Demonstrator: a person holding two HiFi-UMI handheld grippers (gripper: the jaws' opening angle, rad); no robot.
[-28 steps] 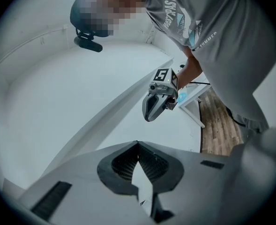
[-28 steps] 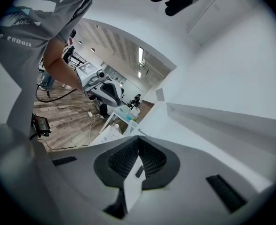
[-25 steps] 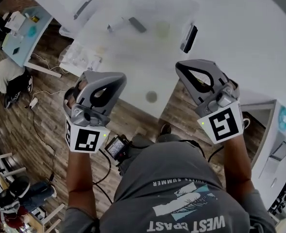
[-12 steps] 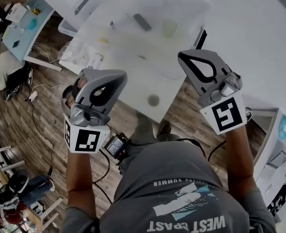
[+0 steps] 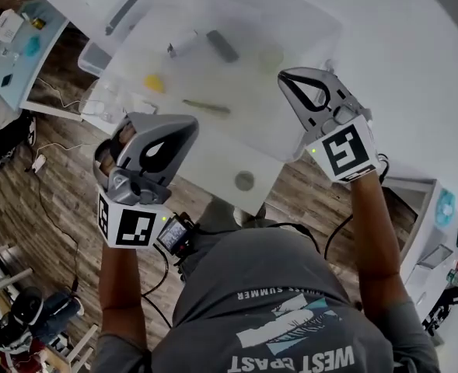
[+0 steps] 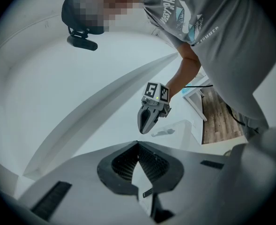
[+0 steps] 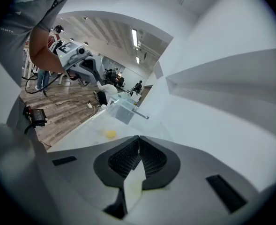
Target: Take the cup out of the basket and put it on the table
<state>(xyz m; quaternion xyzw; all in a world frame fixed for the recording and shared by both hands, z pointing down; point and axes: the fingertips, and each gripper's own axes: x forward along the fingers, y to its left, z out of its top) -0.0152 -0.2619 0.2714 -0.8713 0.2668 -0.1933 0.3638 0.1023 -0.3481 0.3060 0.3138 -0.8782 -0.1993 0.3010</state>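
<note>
A pale, see-through cup stands far back on the white table; glare hides whether a basket surrounds it. My right gripper hovers just in front of the cup with its jaws together and nothing in them. Its own view shows the tips meeting over the tabletop. My left gripper hangs at the table's near left, also shut and empty. In the left gripper view the tips meet, and the right gripper is in the air beyond them.
A yellow lump, a thin greenish stick, a dark grey bar and a white piece lie on the table. A clear bin stands at its left end. A round grommet marks the near edge.
Both grippers have moved forward toward the table. The right one went further and now hangs over the tabletop near the cup. Both stay shut.
</note>
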